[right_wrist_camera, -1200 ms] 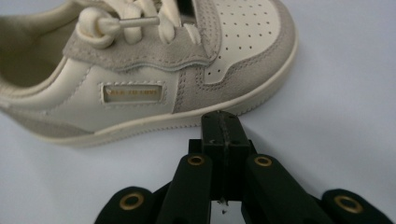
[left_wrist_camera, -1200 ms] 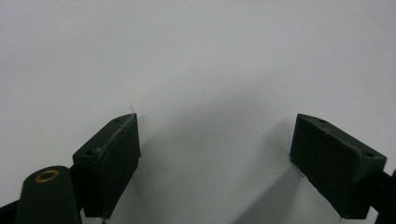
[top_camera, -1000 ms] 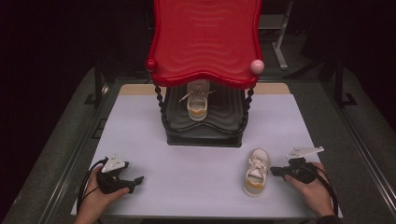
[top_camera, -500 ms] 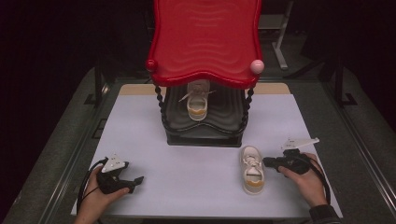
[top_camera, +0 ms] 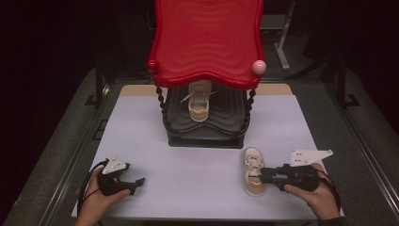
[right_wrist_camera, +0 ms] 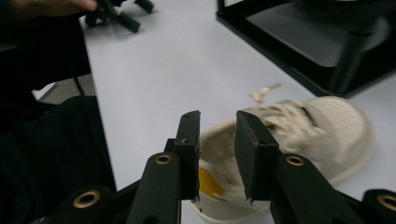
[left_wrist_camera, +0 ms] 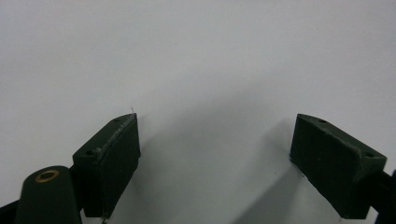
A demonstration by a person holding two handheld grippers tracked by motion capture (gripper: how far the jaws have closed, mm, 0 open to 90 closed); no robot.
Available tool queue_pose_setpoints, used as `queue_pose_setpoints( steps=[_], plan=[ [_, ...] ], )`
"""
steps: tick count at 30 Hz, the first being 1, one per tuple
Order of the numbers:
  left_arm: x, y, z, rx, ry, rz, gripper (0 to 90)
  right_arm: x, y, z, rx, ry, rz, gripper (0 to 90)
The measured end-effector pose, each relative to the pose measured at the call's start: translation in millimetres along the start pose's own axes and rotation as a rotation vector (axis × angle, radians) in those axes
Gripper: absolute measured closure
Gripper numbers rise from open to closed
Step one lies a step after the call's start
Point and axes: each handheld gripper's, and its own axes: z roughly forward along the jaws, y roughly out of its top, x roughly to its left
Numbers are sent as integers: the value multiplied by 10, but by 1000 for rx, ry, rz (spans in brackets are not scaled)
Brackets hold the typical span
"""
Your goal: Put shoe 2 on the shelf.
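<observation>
Both grippers are matte black. The left gripper (top_camera: 132, 182), at 7 o'clock in the high view, carries a pale grey three-cornered plate on top and a black cable looping by the left hand (top_camera: 96, 202). The right gripper (top_camera: 264, 175), at 5 o'clock, bears a longer grey plate with small holes, a dark cable curving round the right hand (top_camera: 314, 195), and a dark cuff at the wrist. Up close, the jaws are blocky, with flat pads, small screw holes and brass-ringed pivots
</observation>
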Motion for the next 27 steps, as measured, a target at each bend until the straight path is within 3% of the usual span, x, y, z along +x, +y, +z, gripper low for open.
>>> queue_pose_setpoints(
  steps=[7,16,20,27],
  plan=[
    [0,0,0,0,0,0,150,44,-3,134,28,59,-32,685],
    [1,0,0,1,0,1,150,-52,-113,290,111,90,-52,664],
    [1,0,0,1,0,0,150,-71,-130,315,109,108,-76,661],
    [1,1,0,2,-1,0,150,-59,-124,337,110,123,-64,774]
  ],
)
